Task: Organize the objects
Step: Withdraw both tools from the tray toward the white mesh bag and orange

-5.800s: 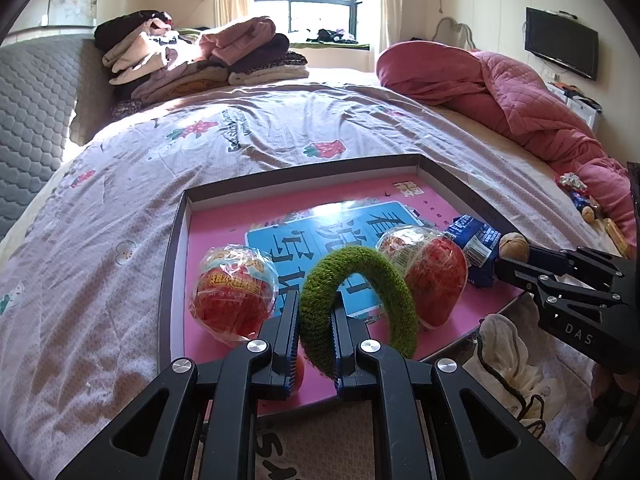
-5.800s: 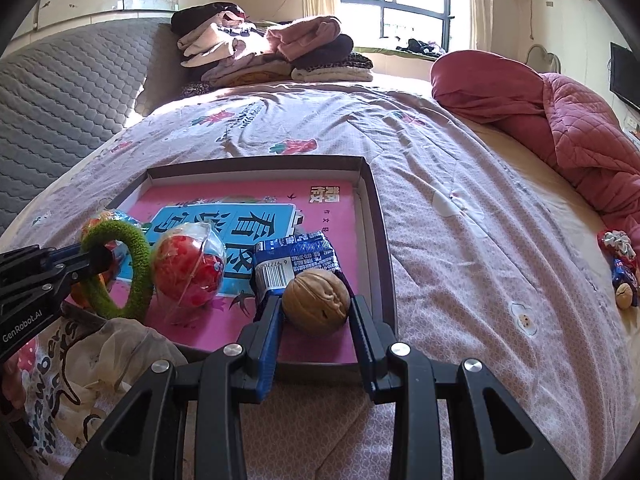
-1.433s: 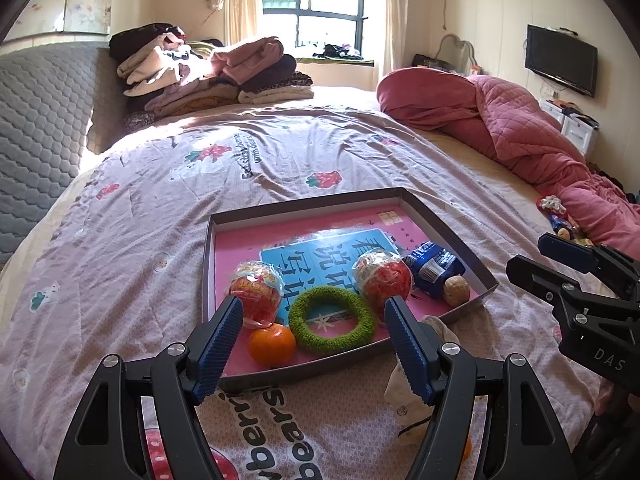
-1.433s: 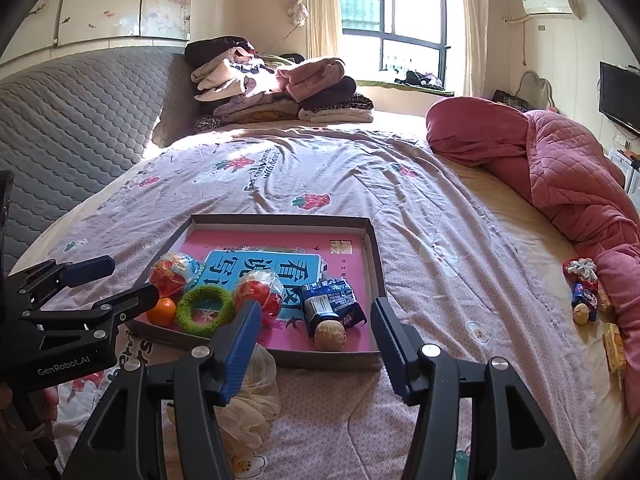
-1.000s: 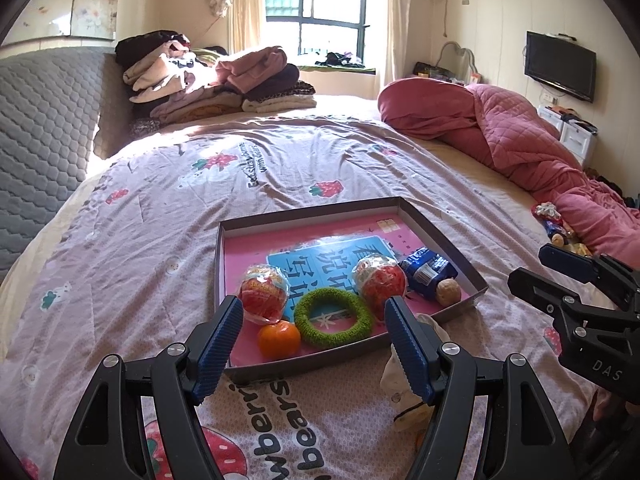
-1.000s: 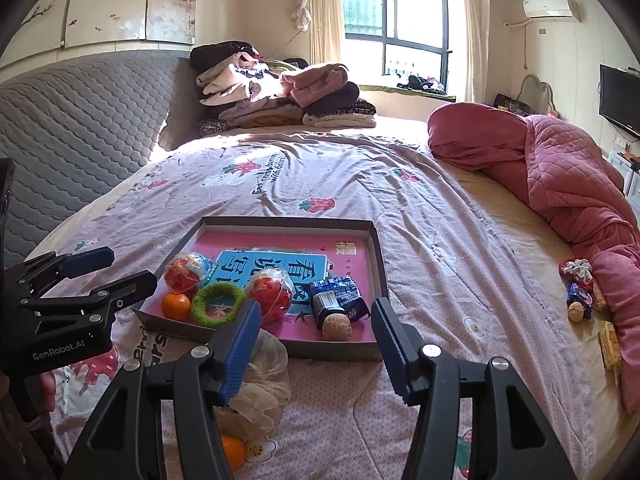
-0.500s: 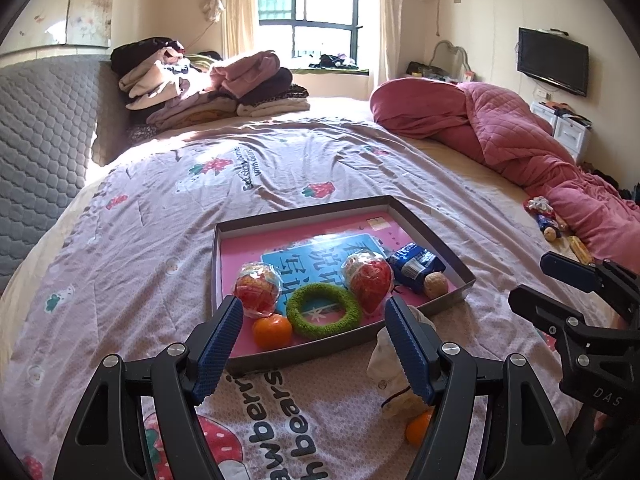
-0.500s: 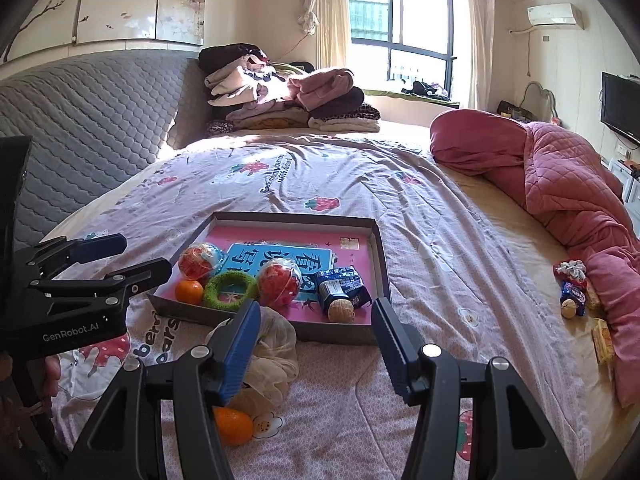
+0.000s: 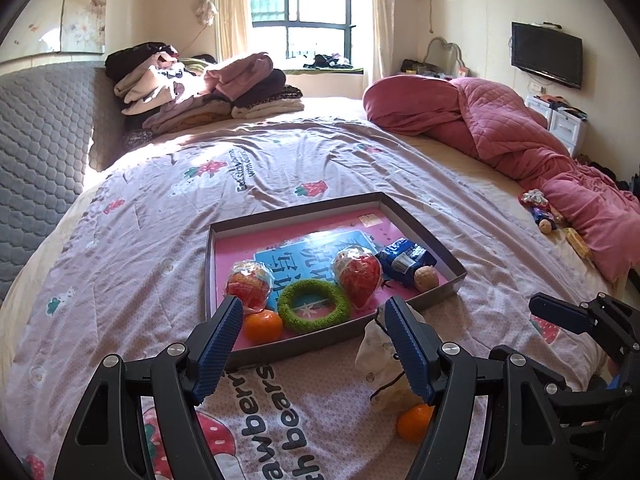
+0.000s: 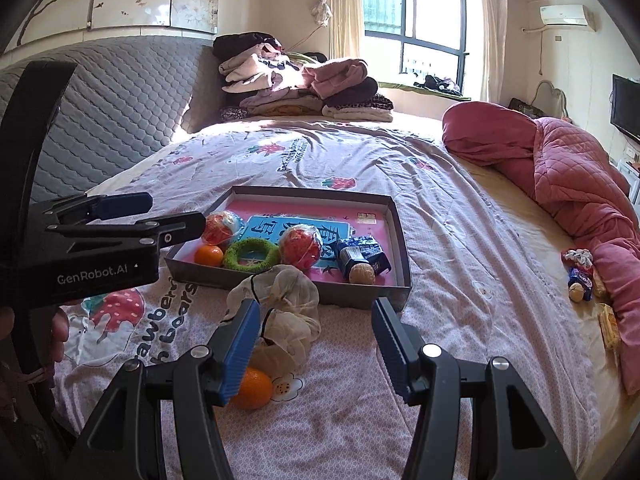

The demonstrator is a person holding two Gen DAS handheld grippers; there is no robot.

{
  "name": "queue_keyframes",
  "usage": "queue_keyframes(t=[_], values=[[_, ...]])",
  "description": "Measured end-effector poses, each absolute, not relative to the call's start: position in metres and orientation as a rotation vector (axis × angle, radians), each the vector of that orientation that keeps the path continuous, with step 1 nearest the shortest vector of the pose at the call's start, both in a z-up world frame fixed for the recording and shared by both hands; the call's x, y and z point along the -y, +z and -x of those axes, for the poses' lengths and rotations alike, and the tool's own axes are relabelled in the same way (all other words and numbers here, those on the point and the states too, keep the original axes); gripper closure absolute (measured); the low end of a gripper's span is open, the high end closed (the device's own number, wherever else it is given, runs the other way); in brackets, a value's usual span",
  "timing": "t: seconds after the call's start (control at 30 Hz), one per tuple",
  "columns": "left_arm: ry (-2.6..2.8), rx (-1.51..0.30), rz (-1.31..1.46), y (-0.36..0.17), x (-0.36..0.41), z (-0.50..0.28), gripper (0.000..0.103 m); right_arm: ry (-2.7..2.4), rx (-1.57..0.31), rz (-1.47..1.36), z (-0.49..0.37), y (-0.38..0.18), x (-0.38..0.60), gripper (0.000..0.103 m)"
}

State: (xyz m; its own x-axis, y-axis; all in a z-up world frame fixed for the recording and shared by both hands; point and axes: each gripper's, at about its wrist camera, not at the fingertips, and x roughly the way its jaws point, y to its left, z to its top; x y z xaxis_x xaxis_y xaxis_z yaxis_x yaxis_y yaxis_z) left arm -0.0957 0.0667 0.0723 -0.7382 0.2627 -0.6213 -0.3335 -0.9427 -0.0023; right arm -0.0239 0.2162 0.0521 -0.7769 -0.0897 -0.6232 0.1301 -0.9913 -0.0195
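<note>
The left hand-held gripper (image 9: 310, 342) hangs over the bed's (image 9: 160, 216) near edge, jaws apart and empty. In the grey tray (image 10: 402, 240) sit an orange (image 10: 209, 255), green ring (image 10: 252, 255), wrapped ball (image 10: 300, 246) and walnut (image 10: 362, 273) — lined along its near side, probably for reach. The right hand-held gripper (image 10: 314, 350) — jaws apart, empty — hovers by the loose orange (image 10: 253, 388) and mesh bag (image 10: 286, 300), seemingly next.

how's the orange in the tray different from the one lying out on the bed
The orange in the tray sits inside the box, at its near left corner, touching the green ring. The orange on the bedsheet lies outside the tray, nearer the grippers, against a pale mesh bag. The tray one shows whole; the right gripper's left finger partly hides the loose one. Both are small, round and bright orange.
</note>
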Motion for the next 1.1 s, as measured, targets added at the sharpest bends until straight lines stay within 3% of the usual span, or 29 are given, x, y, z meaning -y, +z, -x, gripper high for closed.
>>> queue_keyframes(t=[1.1], values=[[2.654,-0.178,0.914,0.071,-0.07,0.083,0.028,-2.821,-0.088,-1.028,-0.002,0.041,-0.212,0.046]])
